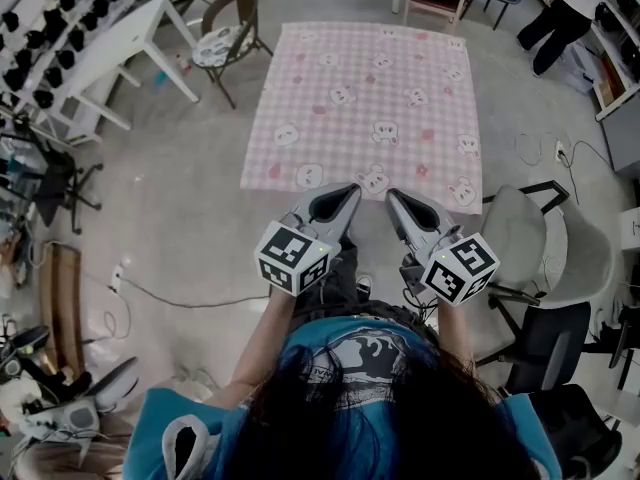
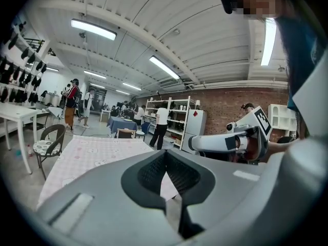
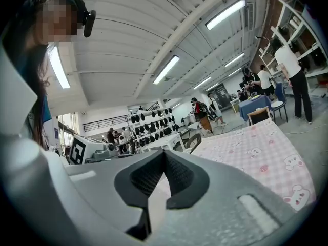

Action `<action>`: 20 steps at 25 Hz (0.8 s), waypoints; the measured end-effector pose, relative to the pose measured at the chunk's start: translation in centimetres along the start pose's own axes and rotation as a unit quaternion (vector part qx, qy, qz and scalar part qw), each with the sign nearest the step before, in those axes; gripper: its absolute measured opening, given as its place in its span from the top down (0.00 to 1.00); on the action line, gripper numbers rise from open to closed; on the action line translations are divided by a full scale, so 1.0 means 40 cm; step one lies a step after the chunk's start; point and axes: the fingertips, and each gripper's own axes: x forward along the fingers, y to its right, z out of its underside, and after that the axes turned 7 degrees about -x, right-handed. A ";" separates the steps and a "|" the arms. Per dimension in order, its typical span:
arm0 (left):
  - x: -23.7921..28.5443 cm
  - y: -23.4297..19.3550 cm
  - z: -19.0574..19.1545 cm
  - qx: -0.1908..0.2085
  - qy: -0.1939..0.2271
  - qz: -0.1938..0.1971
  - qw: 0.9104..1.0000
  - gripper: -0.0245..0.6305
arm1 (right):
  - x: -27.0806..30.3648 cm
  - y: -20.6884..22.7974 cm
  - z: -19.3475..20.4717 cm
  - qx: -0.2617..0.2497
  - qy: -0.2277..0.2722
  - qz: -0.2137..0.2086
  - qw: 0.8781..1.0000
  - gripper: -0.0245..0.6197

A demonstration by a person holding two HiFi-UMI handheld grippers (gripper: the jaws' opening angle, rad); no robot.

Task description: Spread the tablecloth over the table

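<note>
I have both sets of tongs level at the near hem of the tablecloth [image 1: 370,98], which lies flat and square across the table; the table itself is hidden under the pink checked cloth, so I judge the cover from the straight edges and the lack of big folds. The left tongs [image 1: 351,189] are pressed together, and in the left gripper view a pale strip of cloth runs down between the pads, so I read them as pinching the hem; the right tongs [image 1: 392,196] are closed the same way on the same edge, with cloth showing in their gap too. The 2 tips sit close beside each other near the middle of that hem, not at the corners; my guess is that this grip serves to tug the near side towards me and even out the overhang. The grey chair [image 1: 545,248] stands just off the near right corner, so a pull should stay straight back; the spread looks almost done.
</note>
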 end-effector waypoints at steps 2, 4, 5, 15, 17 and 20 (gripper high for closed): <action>0.000 0.004 0.005 -0.001 -0.001 0.002 1.000 0.94 | -0.002 0.002 0.007 0.002 -0.002 0.001 1.000 0.96; 0.002 0.008 0.009 -0.001 -0.003 0.002 1.000 0.94 | -0.004 0.006 0.013 0.002 -0.004 0.004 1.000 0.96; 0.004 0.009 0.010 -0.001 -0.005 0.002 1.000 0.94 | -0.004 0.008 0.014 0.001 -0.006 0.005 1.000 0.96; 0.020 0.011 0.026 -0.001 -0.022 0.004 1.000 0.94 | 0.002 0.018 0.024 0.006 -0.014 0.008 1.000 0.96; 0.023 0.015 0.027 -0.002 -0.023 0.003 1.000 0.94 | -0.003 0.021 0.024 0.007 -0.014 0.009 1.000 0.96; 0.027 0.019 0.031 -0.005 -0.023 0.004 1.000 0.94 | -0.009 0.030 0.027 0.008 -0.014 0.012 1.000 0.96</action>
